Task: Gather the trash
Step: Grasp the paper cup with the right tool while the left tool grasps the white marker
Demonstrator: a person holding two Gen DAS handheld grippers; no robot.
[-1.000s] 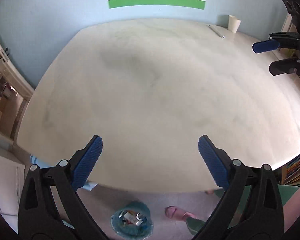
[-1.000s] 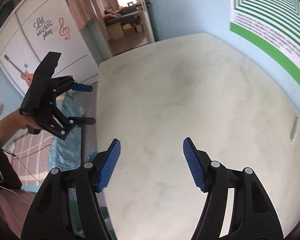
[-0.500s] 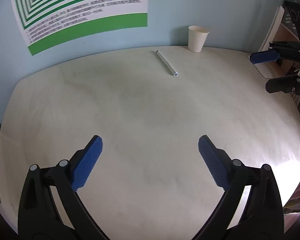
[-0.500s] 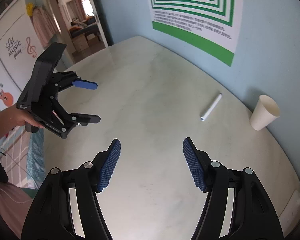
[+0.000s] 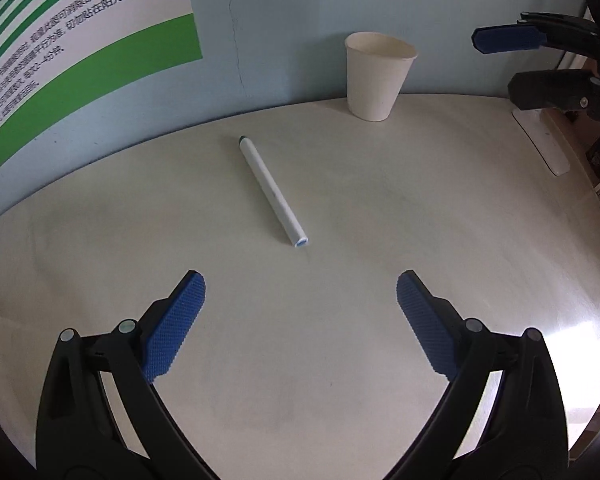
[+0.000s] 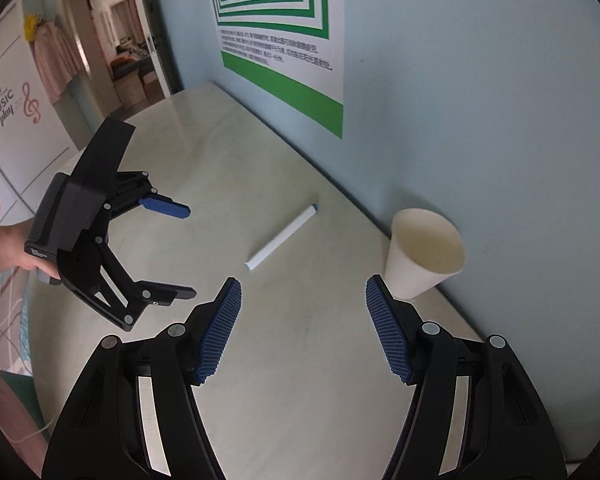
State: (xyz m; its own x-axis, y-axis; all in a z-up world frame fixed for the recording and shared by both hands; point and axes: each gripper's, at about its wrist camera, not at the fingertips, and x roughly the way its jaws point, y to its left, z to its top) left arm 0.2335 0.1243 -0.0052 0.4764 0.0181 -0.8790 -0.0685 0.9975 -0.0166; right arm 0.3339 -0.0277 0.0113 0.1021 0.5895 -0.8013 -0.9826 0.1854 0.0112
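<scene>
Pale marble-look table (image 5: 340, 360), both grippers spread wide over it, nothing held.
Left gripper (image 5: 300, 308) jaws apart, blue pads (image 5: 176, 328) empty, aimed at white pen (image 5: 273, 192) lying flat just ahead, open end toward camera, capped end toward wall. Right gripper (image 6: 303, 320) likewise agape, empty, right pad close beside paper cup (image 6: 422, 254) but apart from it. Cup upright near table's far edge by blue wall (image 6: 480, 100), well apart from pen. White flat strip (image 5: 540, 140) on table edge past cup. Green-and-white poster (image 6: 280, 32) on wall beyond.
</scene>
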